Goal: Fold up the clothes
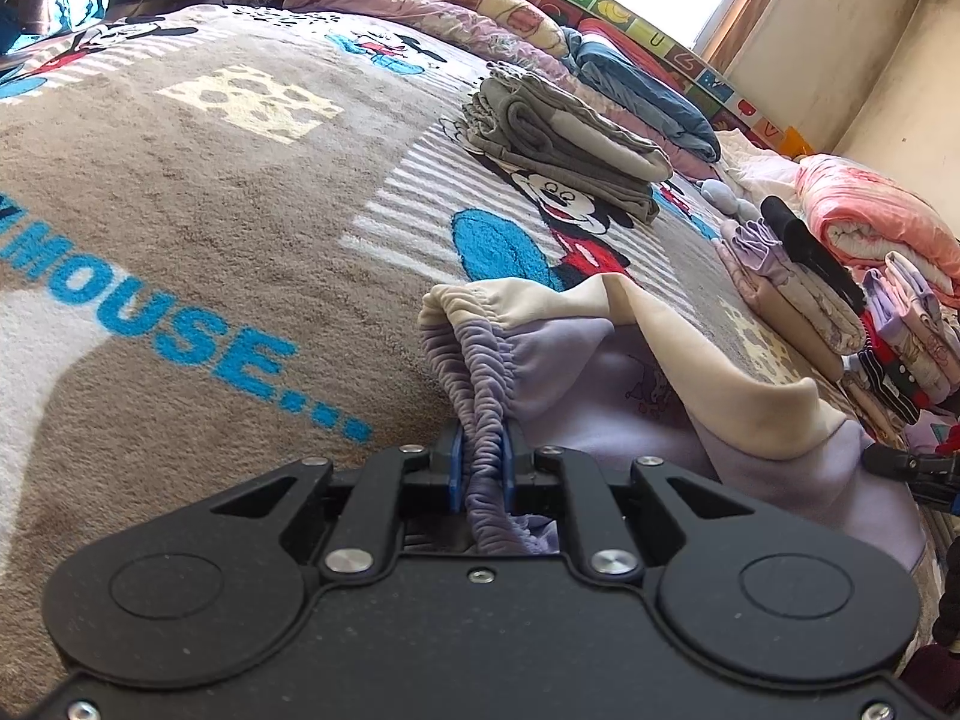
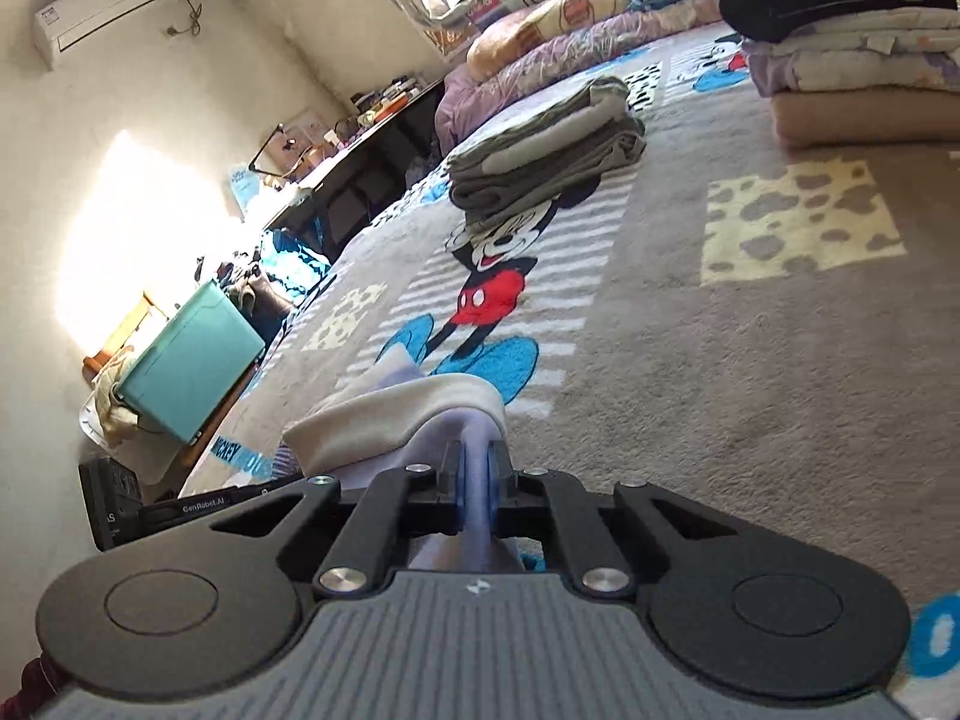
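Trousers (image 1: 576, 372) of lilac cloth with a cream lining are shown lying on the bed blanket (image 1: 198, 228), near its front edge. The gathered waistband is clamped between the blue pads of the left hand-held gripper (image 1: 480, 462), whose jaws are closed on it. A lilac edge of the same garment (image 2: 420, 414) is pinched in the closed right hand-held gripper (image 2: 477, 480). The long axis of the garment is seen to run roughly from one gripper to the other; its far end is hidden. One grey folded pile (image 1: 570, 138) is seen farther back on the blanket, and one taller mixed stack (image 1: 894, 336) is seen at the right, well apart from the trousers.
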`<state>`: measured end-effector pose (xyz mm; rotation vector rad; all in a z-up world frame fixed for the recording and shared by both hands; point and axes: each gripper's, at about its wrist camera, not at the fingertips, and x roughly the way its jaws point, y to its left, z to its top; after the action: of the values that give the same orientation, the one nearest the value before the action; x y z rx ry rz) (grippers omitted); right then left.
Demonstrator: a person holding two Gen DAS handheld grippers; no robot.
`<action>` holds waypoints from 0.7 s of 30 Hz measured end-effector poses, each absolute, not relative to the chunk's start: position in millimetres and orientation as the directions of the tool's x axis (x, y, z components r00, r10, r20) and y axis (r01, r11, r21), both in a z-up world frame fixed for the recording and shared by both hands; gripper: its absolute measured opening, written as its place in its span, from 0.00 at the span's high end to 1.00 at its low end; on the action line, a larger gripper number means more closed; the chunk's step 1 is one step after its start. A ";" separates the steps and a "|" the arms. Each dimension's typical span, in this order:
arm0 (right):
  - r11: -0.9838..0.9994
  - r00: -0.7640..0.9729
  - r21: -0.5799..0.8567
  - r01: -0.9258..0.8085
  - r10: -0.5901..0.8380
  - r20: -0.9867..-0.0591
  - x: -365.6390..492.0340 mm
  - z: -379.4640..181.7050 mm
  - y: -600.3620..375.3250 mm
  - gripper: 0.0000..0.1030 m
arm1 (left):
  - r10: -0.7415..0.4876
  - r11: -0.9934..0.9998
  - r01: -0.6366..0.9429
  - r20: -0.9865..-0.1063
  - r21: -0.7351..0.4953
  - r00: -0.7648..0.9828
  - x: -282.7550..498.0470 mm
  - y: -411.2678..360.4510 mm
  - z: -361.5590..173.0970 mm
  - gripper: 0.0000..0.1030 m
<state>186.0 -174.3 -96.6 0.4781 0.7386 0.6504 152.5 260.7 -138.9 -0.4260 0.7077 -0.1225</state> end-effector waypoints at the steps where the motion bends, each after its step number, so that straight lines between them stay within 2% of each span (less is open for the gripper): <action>1: 0.718 0.584 0.593 -0.364 0.672 -0.455 186.0 -92.2 -182.0 0.96 | -0.249 0.908 -0.035 -0.605 -0.418 0.756 152.5 260.4 -138.8 0.90; 7: 0.786 0.668 0.543 -0.295 0.576 -0.472 193.5 -79.6 -228.7 0.96 | -0.239 0.911 -0.044 -0.613 -0.410 0.753 153.3 257.4 -138.2 0.90; 9: 0.744 0.625 0.612 -0.267 0.617 -0.478 201.2 -91.3 -234.2 0.89 | -0.236 0.911 -0.049 -0.615 -0.410 0.753 153.3 256.8 -138.7 0.90; 10: 0.719 0.601 0.645 -0.259 0.643 -0.475 203.7 -98.2 -231.7 0.78 | -0.235 0.911 -0.051 -0.616 -0.410 0.752 153.3 256.7 -139.0 0.90; 11: 0.694 0.580 0.672 -0.257 0.667 -0.468 205.6 -103.8 -228.2 0.56 | -0.234 0.910 -0.054 -0.617 -0.410 0.752 153.0 256.6 -139.1 0.90; 13: 0.663 0.535 0.694 -0.280 0.708 -0.461 209.4 -111.3 -211.4 0.32 | -0.232 0.910 -0.058 -0.620 -0.410 0.750 152.7 256.2 -138.9 0.90; 15: 0.675 0.476 0.671 -0.305 0.719 -0.507 213.2 -119.9 -184.9 0.32 | -0.229 0.911 -0.060 -0.624 -0.407 0.747 152.6 255.3 -138.5 0.90; 16: 0.689 0.443 0.650 -0.319 0.715 -0.541 214.9 -124.4 -170.0 0.35 | -0.228 0.912 -0.062 -0.626 -0.406 0.745 152.8 255.1 -138.2 0.90; 18: 0.706 0.405 0.613 -0.355 0.707 -0.579 211.8 -129.0 -149.4 0.63 | -0.226 0.913 -0.065 -0.631 -0.404 0.743 153.3 254.8 -137.5 0.90; 19: 0.704 0.398 0.600 -0.378 0.709 -0.581 209.7 -131.3 -143.3 0.83 | -0.224 0.913 -0.067 -0.633 -0.401 0.741 153.9 254.3 -137.3 0.90; 21: 0.715 0.439 0.567 -0.410 0.699 -0.564 199.7 -127.1 -140.8 0.86 | -0.222 0.915 -0.067 -0.636 -0.398 0.739 154.2 253.9 -136.8 0.90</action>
<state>199.7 -140.8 -127.1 0.3736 0.8721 0.7091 154.2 253.9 -136.8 -0.4157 0.7390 -0.0874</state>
